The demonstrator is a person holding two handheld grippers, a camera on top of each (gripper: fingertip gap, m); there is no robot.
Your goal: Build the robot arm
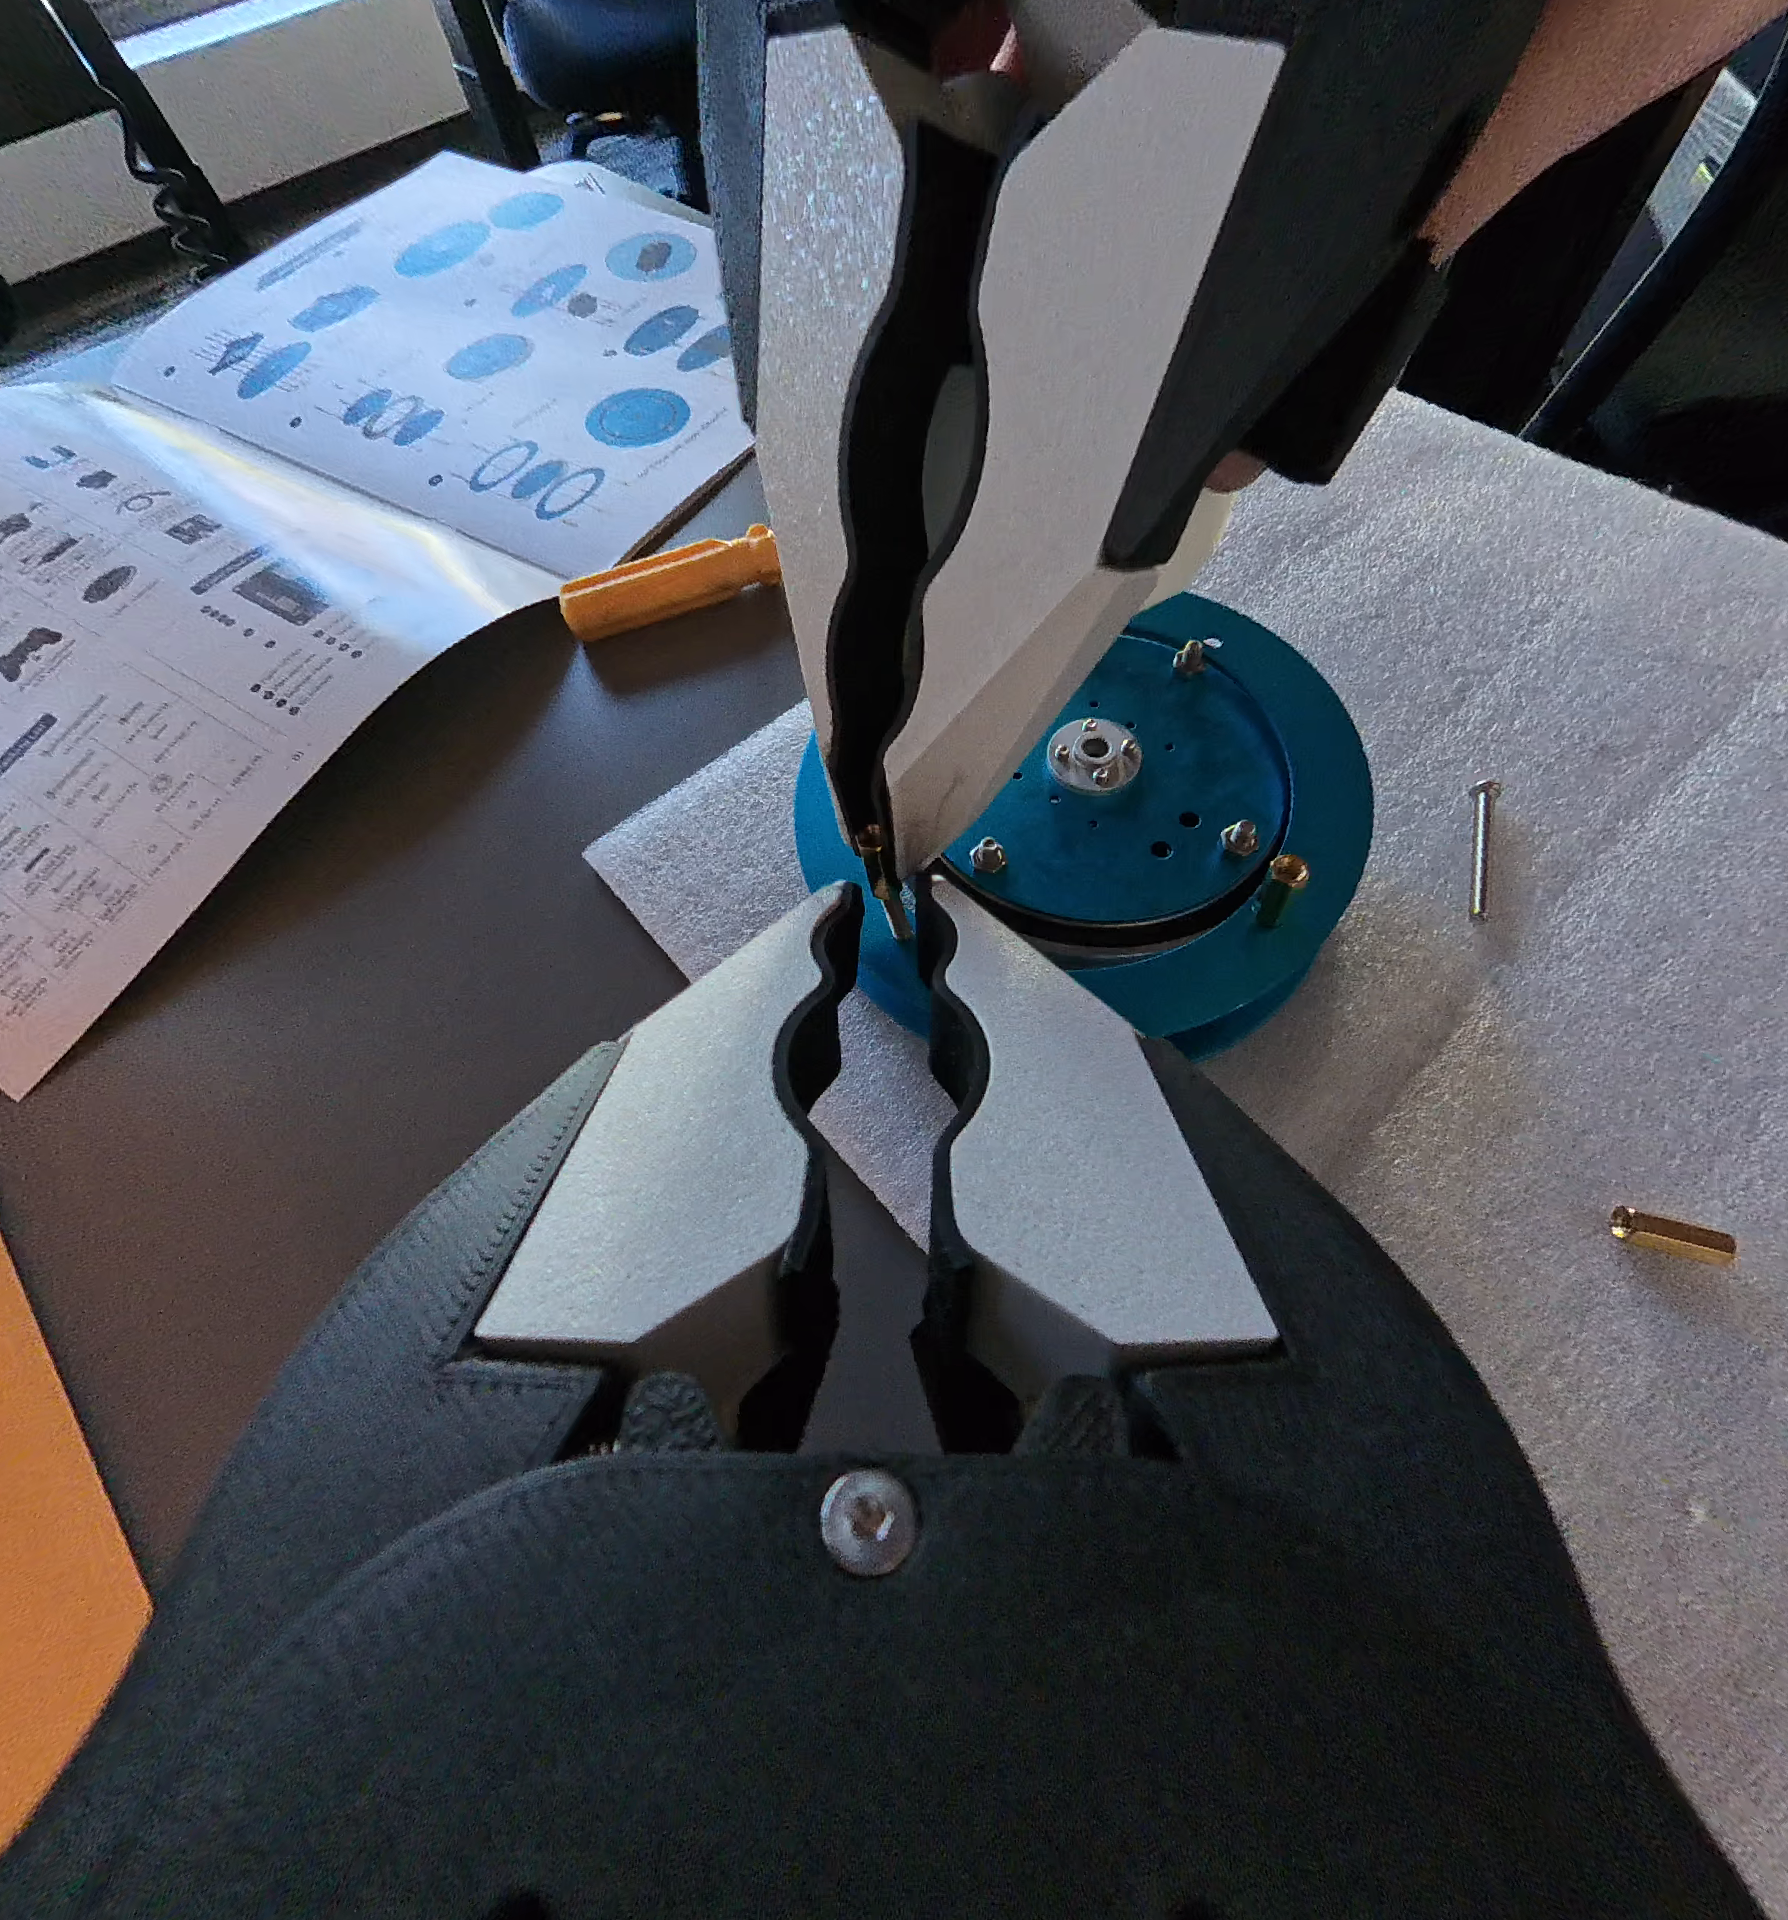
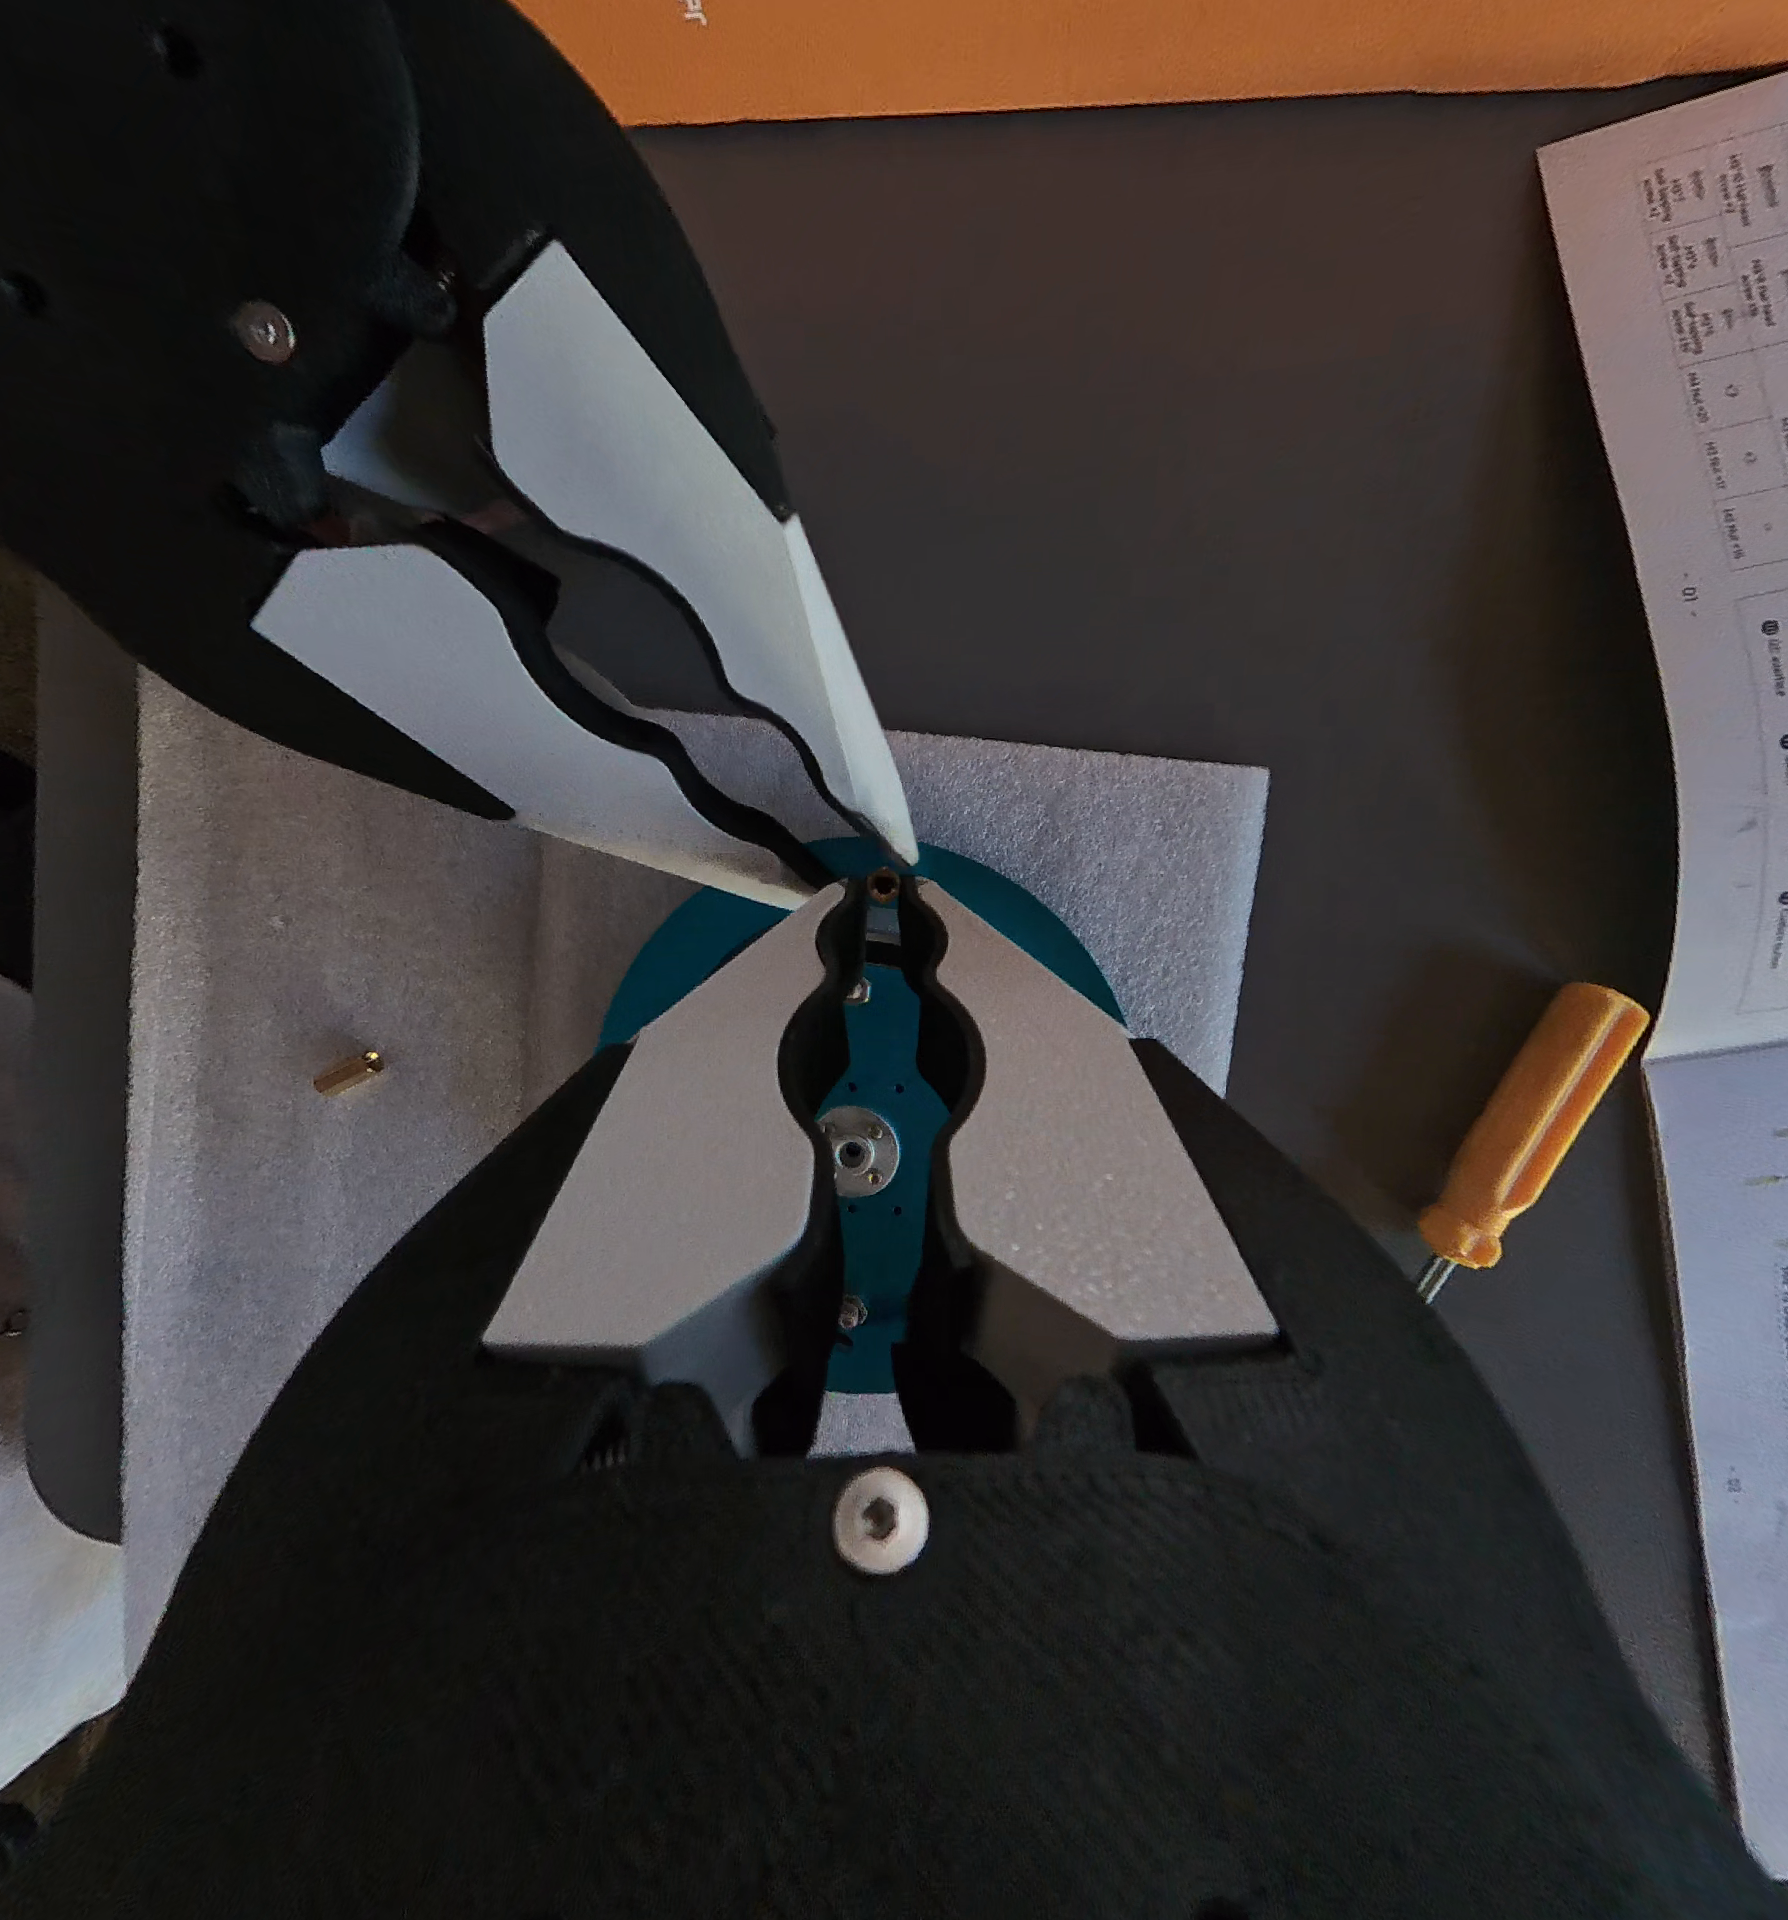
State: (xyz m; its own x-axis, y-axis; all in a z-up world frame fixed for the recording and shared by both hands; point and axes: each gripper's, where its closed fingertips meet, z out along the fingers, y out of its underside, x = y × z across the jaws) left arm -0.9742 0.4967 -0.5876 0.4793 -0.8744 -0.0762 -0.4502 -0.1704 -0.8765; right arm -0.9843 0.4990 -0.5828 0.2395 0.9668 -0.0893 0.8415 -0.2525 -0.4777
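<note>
Foam sheet (image 1: 1492, 644): right tongs (image 1: 882, 862) pinch brass standoff (image 1: 874, 850).

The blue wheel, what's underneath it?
The blue wheel sits on a white foam sheet over the dark table. What its footprint covers cannot be seen.

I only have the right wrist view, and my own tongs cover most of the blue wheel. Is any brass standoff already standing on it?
Observer: Yes. The left wrist view shows one upright standoff on the blue wheel's rim, hidden behind your right tongs.
Operator: Any hardware besides the loose standoff on the foam?
Observer: A silver screw lies on the foam beside the wheel.
Operator: What's under the held standoff?
Observer: Its threaded stud points down toward the wheel's rim.
</note>
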